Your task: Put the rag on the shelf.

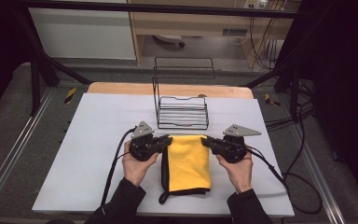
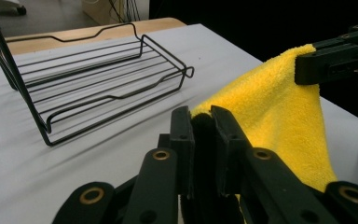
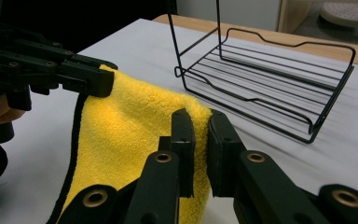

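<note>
A folded yellow cloth (image 1: 188, 163) with a black hem lies on the white table top, its far edge lifted. My left gripper (image 1: 167, 139) is shut on the cloth's far left corner; the left gripper view shows the black hem (image 2: 204, 135) pinched between its jaws. My right gripper (image 1: 204, 141) is shut on the far right corner, where yellow pile (image 3: 200, 116) sits between its jaws. Each gripper view also shows the other gripper clamped on the cloth's opposite corner. The cloth (image 2: 279, 116) hangs stretched between the two grippers.
A black wire rack (image 1: 182, 111) with a tall back frame stands just beyond the cloth, at the middle of the table (image 1: 98, 140). A wooden strip (image 1: 121, 88) edges the far side. Cables (image 1: 279, 172) trail off each gripper toward the table's sides.
</note>
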A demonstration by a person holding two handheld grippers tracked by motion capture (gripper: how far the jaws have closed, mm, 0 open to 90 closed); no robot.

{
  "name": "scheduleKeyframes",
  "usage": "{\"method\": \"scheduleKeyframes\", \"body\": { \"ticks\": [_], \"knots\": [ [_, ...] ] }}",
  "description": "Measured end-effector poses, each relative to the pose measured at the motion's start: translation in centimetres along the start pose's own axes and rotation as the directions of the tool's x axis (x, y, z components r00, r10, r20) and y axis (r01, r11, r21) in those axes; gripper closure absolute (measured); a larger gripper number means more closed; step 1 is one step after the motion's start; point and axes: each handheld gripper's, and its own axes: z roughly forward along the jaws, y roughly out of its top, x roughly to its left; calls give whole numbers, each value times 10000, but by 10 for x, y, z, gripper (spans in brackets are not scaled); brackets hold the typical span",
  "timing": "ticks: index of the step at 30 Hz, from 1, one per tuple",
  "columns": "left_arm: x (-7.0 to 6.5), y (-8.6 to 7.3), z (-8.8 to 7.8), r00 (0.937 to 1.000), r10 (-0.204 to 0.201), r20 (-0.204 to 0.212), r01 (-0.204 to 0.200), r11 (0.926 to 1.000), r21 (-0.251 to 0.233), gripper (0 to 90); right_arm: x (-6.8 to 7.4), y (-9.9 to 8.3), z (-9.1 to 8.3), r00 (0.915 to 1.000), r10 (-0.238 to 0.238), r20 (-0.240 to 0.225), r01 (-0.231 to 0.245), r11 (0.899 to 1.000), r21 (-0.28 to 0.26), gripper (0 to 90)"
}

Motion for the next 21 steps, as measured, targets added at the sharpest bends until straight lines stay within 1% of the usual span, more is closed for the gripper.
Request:
{"method": "scheduleKeyframes", "body": {
  "ticks": [2, 6, 10, 18, 21],
  "knots": [
    [-2, 3, -3, 10000, -6, -27, 6, 9999, -121, 795, 2, 2, -3, 10000, -5, -4, 5, 9999, -151, 830],
    [-5, 10, -8, 9998, 195, -45, -196, 9993, -306, 796, 5, 7, -8, 9999, -113, 8, 113, 9991, -405, 831],
    [-9, 15, -13, 9995, 311, -39, -312, 9979, -567, 796, 8, 12, -14, 9997, -227, 36, 229, 9975, -669, 831],
    [-14, 24, -22, 9988, 488, -101, -496, 9931, -1059, 796, 14, 19, -23, 9988, -465, 166, 480, 9930, -1082, 832],
    [-15, 28, -25, 9987, 510, -97, -519, 9897, -1334, 796, 17, 24, -27, 9982, -580, 181, 599, 9894, -1323, 832]
  ]
}}
